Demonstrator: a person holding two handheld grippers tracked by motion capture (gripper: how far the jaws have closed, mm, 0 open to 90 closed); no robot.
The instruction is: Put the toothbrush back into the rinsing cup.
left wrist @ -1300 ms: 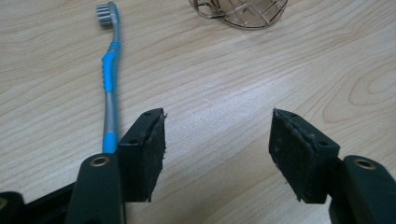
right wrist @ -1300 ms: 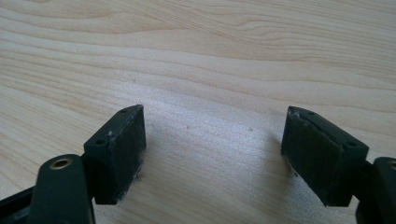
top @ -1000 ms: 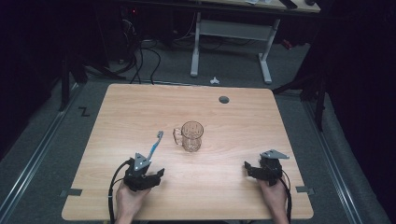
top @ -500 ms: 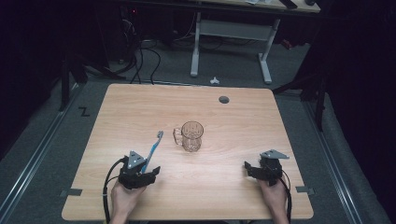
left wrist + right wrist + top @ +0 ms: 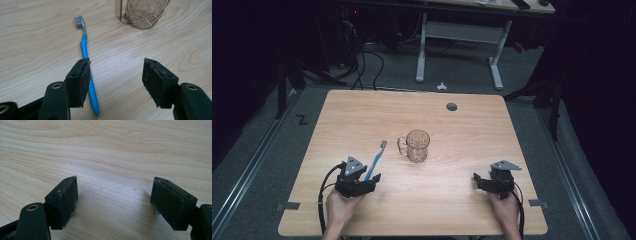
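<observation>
High view: wooden tabletop. Clear glass mug stands upright near the centre, handle toward the left edge. Blue toothbrush lies flat just left of the mug, bristle end toward the far edge, handle running back to the left gripper. That gripper sits near the front-left corner, held by a hand. Right gripper sits near the front-right corner, well apart from the mug.

Left gripper view: left gripper jaws spread wide, holding nothing. Toothbrush handle lies on the wood just inside the view's left-hand jaw, not clamped. Mug base at the top.

Right gripper view: right gripper jaws wide apart, bare wood between them.
</observation>
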